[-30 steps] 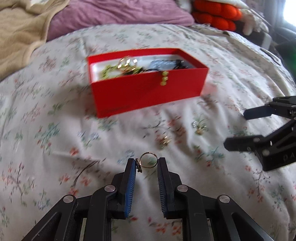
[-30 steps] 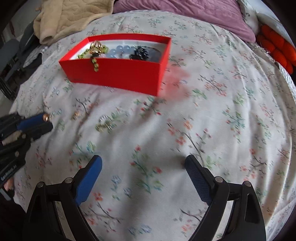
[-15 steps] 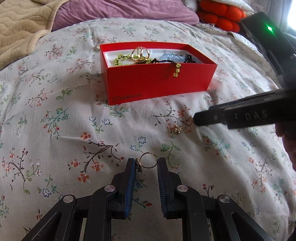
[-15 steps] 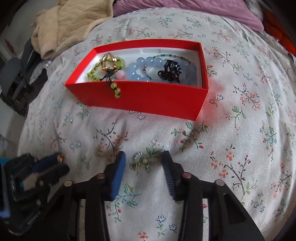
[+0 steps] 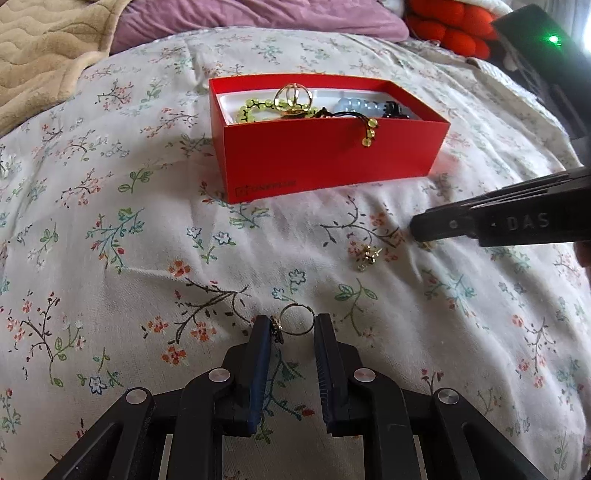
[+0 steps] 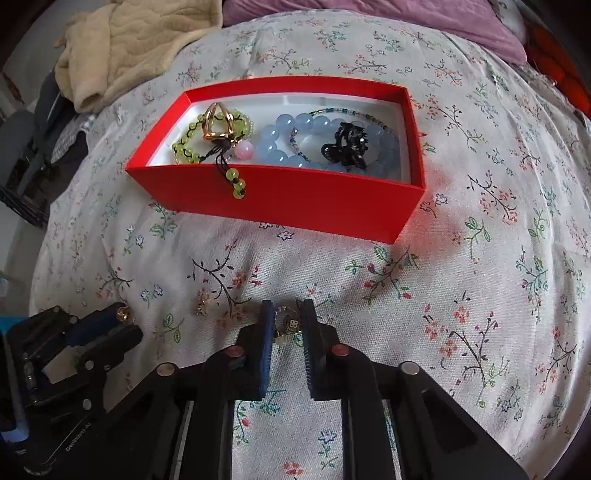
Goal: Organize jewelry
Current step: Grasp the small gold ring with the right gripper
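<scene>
A red box sits on the flowered bedspread and holds a green bead bracelet, a gold clip, a blue bead bracelet and a black claw clip. My left gripper is shut on a thin gold ring above the bedspread. My right gripper is closed around a small earring lying on the bedspread. Another gold earring lies loose between the two grippers.
A beige blanket and a purple pillow lie behind the box. An orange cushion is at the far right. The left gripper shows at the lower left of the right wrist view.
My right gripper has moved in over the small earring and its fingers have closed from wide open onto it. My left gripper keeps hold of the ring.
</scene>
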A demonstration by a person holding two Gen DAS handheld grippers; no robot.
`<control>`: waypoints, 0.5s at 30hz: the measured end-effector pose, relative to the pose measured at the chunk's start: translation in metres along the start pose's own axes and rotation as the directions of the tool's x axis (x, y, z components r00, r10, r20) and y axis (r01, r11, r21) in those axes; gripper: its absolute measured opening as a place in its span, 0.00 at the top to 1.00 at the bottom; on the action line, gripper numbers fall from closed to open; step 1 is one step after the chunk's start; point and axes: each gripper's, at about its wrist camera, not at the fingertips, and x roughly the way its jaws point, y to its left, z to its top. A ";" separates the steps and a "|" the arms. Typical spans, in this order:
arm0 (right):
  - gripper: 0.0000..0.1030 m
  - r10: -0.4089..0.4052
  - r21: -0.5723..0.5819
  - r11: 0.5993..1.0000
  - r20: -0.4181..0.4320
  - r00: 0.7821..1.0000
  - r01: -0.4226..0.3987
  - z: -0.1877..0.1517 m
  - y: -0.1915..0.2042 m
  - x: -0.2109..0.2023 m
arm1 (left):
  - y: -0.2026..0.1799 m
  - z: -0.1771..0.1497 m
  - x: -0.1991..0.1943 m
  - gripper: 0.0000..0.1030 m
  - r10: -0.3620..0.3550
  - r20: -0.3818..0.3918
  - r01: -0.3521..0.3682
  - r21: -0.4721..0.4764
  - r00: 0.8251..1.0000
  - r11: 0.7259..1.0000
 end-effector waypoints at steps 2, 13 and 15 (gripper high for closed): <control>0.90 0.005 0.006 1.000 -0.002 1.000 -0.005 -0.001 -0.002 -0.003 | 0.000 0.002 0.000 0.82 0.003 -0.001 -0.003 0.001 1.000 1.000; 0.87 0.021 0.053 0.998 0.036 0.999 -0.023 0.002 -0.012 -0.018 | -0.003 0.007 -0.002 0.82 -0.002 0.001 0.002 -0.006 1.000 1.000; 0.72 0.026 0.049 0.998 0.006 1.000 -0.026 0.003 -0.011 -0.012 | -0.003 0.007 -0.001 0.82 -0.002 -0.002 0.002 -0.006 1.000 1.000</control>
